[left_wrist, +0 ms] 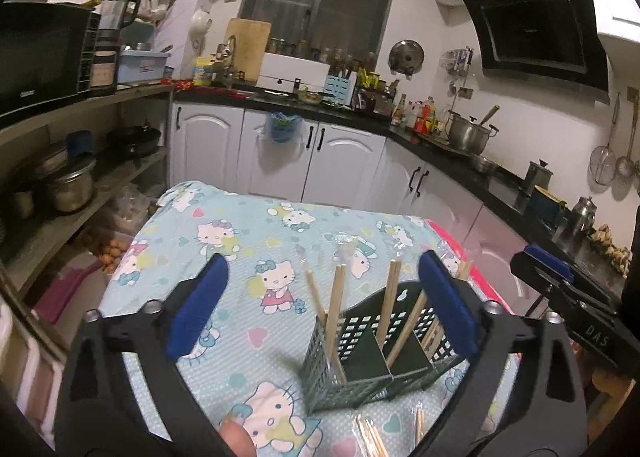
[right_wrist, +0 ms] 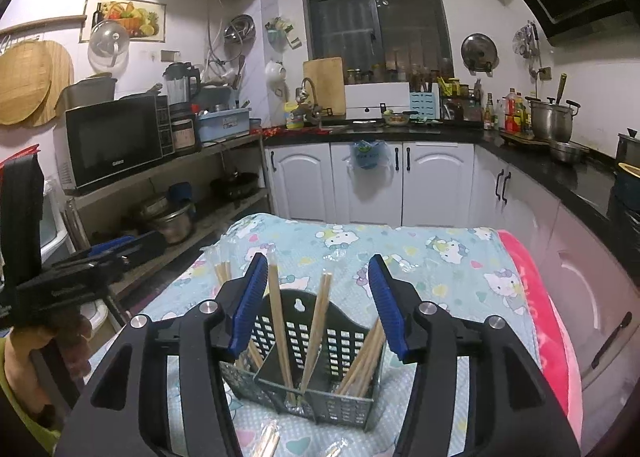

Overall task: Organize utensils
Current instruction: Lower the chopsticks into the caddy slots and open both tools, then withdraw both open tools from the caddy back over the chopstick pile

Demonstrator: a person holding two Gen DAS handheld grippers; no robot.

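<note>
Both my claws gape empty: left claw [left_wrist: 320,303], right claw [right_wrist: 318,305]. Basket [right_wrist: 316,341] sits lower centre of frame, chopsticks [right_wrist: 280,321] leaning inside. More chopsticks [left_wrist: 370,437] at bottom edge; probably light, stiff, slippery, so pinch mid-shaft.

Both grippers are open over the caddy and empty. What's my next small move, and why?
Probably lower the left gripper toward the loose chopsticks lying on the cloth in front of the green caddy. They are not yet in a compartment, and its jaws are empty.
</note>
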